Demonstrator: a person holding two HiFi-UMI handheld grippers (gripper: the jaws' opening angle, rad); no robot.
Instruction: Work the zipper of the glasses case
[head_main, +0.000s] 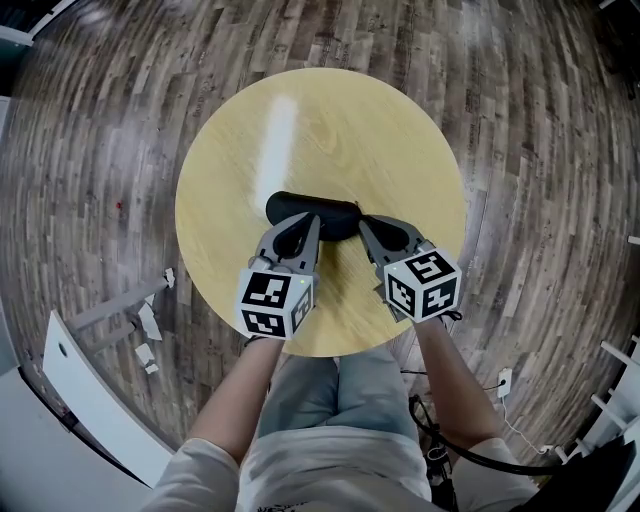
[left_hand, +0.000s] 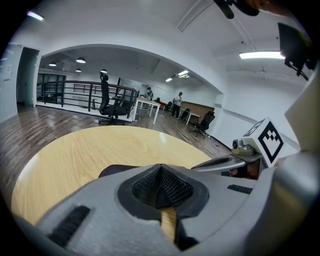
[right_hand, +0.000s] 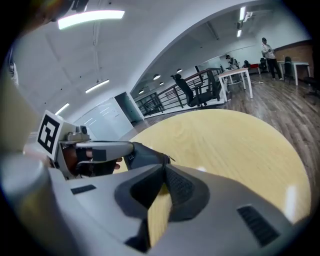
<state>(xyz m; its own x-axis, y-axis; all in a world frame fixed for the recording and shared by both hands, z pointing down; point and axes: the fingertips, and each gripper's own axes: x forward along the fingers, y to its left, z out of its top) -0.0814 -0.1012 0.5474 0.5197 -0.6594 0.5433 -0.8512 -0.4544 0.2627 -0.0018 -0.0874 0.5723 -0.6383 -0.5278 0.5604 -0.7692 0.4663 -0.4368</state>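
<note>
So right now I've got the glasses case (head_main: 300, 208) lying around the middle of the round table (head_main: 300, 120), a bit closer to the near edge, long side running left to right. My left gripper (head_main: 312, 222) has its tip over the case's near side, jaws closed together, and I can't see anything caught between them. My right gripper (head_main: 364, 222) sits at the case's right end, jaws also together. In the right gripper view the zipper pull (right_hand: 171, 160) pokes out just past the tips. Honestly can't tell if I'm actually pinching it.
</note>
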